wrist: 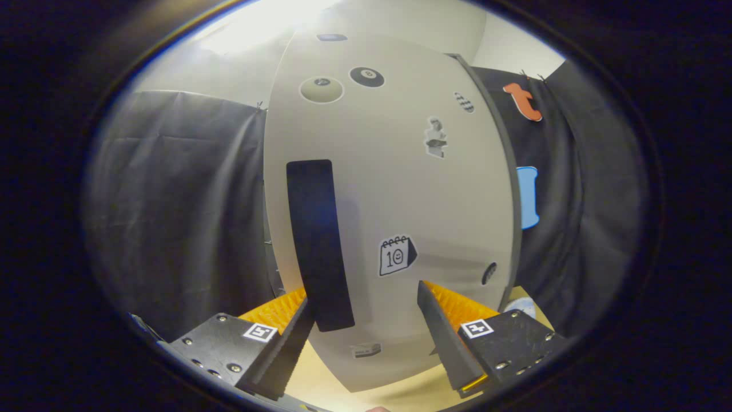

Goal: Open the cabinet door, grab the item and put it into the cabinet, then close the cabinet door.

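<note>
Directly ahead of the gripper (366, 320) stands a pale cabinet door (394, 189), close up and bulged by the lens. Its fingers are spread apart, released, with nothing between them but the door's lower face. A tall dark handle strip (317, 246) runs down the door near its left edge; the left finger (286, 349) sits at the strip's lower end, possibly touching it, though the contact is hard to judge. The right finger (443, 332) stands well clear of the strip, below a calendar sticker (396, 255). More stickers dot the door higher up, among them two billiard-ball ones (343, 83) and a small figure (436, 137). The door's right edge shows a dark rim (512, 189), with black cloth wall (183, 212) open on both sides. Under the door lies a light wooden tabletop (394, 397). Past the door's lower right corner a small pale round thing (523, 307) is mostly cut off; whether it is the item to stow cannot be told
</note>
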A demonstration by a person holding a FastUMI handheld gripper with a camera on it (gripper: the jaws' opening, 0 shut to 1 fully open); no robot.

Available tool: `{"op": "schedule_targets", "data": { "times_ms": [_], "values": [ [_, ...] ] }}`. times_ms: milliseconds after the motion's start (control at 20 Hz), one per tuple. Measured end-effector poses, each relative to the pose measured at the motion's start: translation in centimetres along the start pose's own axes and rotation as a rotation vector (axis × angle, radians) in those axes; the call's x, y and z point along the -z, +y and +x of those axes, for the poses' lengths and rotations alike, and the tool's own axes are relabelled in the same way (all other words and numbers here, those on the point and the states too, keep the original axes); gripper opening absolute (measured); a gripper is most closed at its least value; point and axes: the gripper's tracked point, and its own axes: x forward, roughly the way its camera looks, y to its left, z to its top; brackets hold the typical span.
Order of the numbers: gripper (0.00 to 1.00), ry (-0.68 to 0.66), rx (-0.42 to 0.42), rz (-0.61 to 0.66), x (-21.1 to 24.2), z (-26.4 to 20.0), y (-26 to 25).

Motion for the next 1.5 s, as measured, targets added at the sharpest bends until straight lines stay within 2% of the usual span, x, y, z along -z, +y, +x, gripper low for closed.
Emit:
{"op": "schedule_targets", "data": {
  "times_ms": [350, 550, 950, 1200, 1500],
  "values": [
    [1.0, -0.015, 0.048, -0.068, -0.2, 8.2, 2.6],
    [1.0, -0.041, 0.089, -0.109, -0.3, 11.4, 3.0],
    [1.0, -0.072, 0.227, -0.116, -0.3, 15.5, 2.7],
    [1.0, -0.082, 0.264, -0.121, -0.4, 17.2, 2.2],
    [1.0, -0.091, 0.274, -0.125, -0.3, 17.2, 2.3]
  ]
}}
